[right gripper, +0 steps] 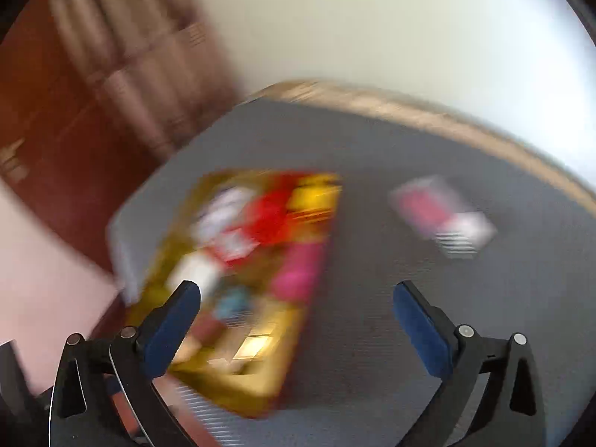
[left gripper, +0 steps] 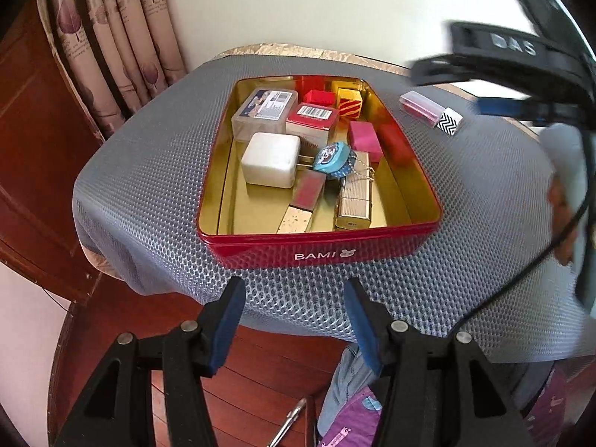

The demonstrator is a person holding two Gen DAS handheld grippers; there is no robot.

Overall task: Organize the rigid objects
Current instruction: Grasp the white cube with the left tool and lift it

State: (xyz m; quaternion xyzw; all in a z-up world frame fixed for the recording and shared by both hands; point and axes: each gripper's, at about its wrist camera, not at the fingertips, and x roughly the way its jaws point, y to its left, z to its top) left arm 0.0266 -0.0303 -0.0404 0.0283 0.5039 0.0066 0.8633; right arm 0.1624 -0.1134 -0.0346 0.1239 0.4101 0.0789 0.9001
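A red BAMI tin (left gripper: 320, 249) with a gold inside sits on a grey mat (left gripper: 149, 186). It holds a white cube (left gripper: 270, 158), a clear plastic box (left gripper: 264, 110), pink (left gripper: 365, 138) and red blocks, a blue keychain (left gripper: 331, 158) and a ribbed lighter (left gripper: 354, 201). A clear case with a pink insert and zigzag end (left gripper: 430, 111) lies on the mat right of the tin; it also shows blurred in the right wrist view (right gripper: 443, 216). My left gripper (left gripper: 294, 298) is open and empty before the tin. My right gripper (right gripper: 296, 298) is open and empty above the mat, the tin (right gripper: 238, 290) to its left.
A curtain (left gripper: 111, 37) and a dark wooden door (left gripper: 33, 130) stand at the left. The mat covers a small table with wooden floor (left gripper: 260, 365) below its front edge. The right gripper's body (left gripper: 521, 67) hangs at the upper right of the left wrist view.
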